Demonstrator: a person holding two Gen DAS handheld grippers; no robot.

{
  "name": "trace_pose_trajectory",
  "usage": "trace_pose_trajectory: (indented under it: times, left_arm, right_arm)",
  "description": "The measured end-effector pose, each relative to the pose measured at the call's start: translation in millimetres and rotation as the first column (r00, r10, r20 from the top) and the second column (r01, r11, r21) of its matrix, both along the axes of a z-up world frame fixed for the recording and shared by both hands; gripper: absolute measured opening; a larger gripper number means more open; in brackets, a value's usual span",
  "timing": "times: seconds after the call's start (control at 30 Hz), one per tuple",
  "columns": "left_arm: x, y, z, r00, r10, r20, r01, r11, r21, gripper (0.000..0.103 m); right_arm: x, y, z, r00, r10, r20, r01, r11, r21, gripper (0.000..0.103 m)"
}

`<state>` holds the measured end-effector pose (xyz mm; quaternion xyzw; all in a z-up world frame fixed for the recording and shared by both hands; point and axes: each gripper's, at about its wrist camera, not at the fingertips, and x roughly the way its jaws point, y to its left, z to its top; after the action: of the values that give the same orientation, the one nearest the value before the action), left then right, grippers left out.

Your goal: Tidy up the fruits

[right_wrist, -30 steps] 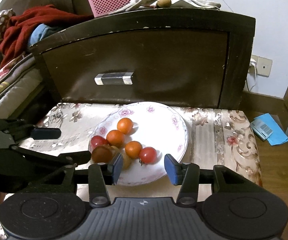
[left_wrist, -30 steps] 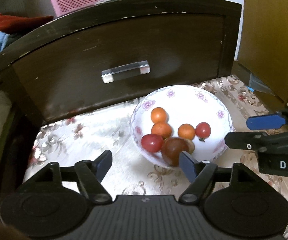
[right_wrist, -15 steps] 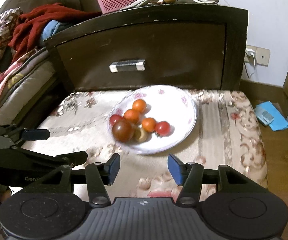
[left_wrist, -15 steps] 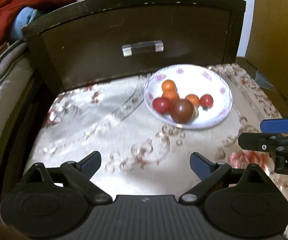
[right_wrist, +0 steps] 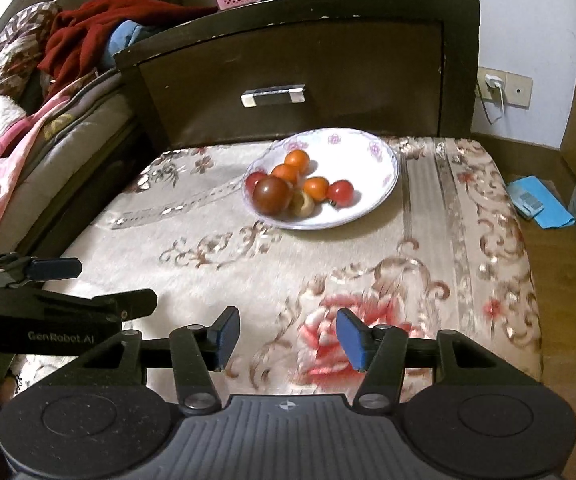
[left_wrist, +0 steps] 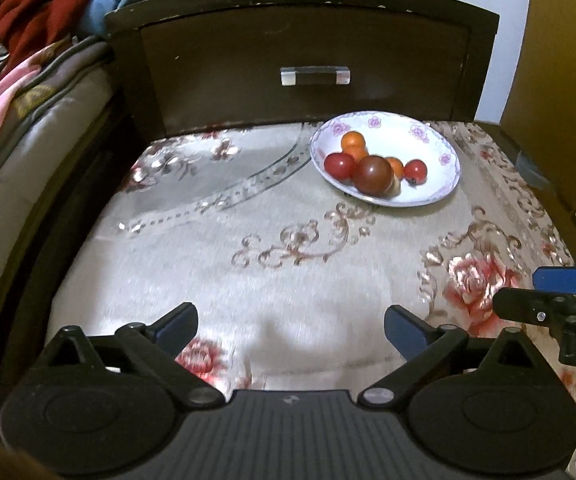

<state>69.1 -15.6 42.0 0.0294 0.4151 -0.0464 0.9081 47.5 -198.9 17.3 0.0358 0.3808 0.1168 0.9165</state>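
Both grippers have pulled back from the plate (left_wrist: 444,194), which now sits well ahead of them on the cloth (left_wrist: 247,280). Left gripper (left_wrist: 290,330) gapes wide, empty; right gripper (right_wrist: 288,336) is parted, empty. Ahead, the fruits (right_wrist: 271,195) cluster on the plate, one pale piece possibly a longan.
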Motion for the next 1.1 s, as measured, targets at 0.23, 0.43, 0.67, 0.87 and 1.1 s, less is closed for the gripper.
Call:
trace_pose_trajectory:
  times: [0.23,0.43,0.67,0.87,1.1]
  left_arm:
    - [-20.7,-3.0,-8.4,0.999,0.016,-0.029,-0.016,0.999,0.032,0.103]
    - [-33.4,-3.1,-12.1,0.998,0.034,-0.044,-0.033,0.999,0.034,0.103]
    - [-41.9,-6.0,-14.2,0.997,0.029,-0.065,-0.026,0.999,0.045,0.103]
    - [-48.1,-8.1,-18.8,0.996,0.025,-0.09,-0.021,0.999,0.044,0.103]
    - [-53.5,-9.5,-19.4,0.994,0.026,-0.108,-0.022,0.999,0.038,0.103]
  right_arm:
    - [-22.5,10.6,-2.1,1.0,0.016,-0.005,-0.016,1.0,-0.007,0.049]
    - [-37.0,13.4,-8.6,1.0,0.004,-0.021,-0.005,1.0,-0.025,0.05]
    - [-46.6,14.9,-13.2,0.999,-0.002,-0.032,0.001,0.999,-0.032,0.051]
    - [-54.8,17.9,-15.8,0.999,-0.001,-0.038,0.0,0.999,-0.047,0.053]
    - [-61.3,18.4,-16.1,0.999,-0.006,-0.042,0.004,0.999,-0.051,0.053]
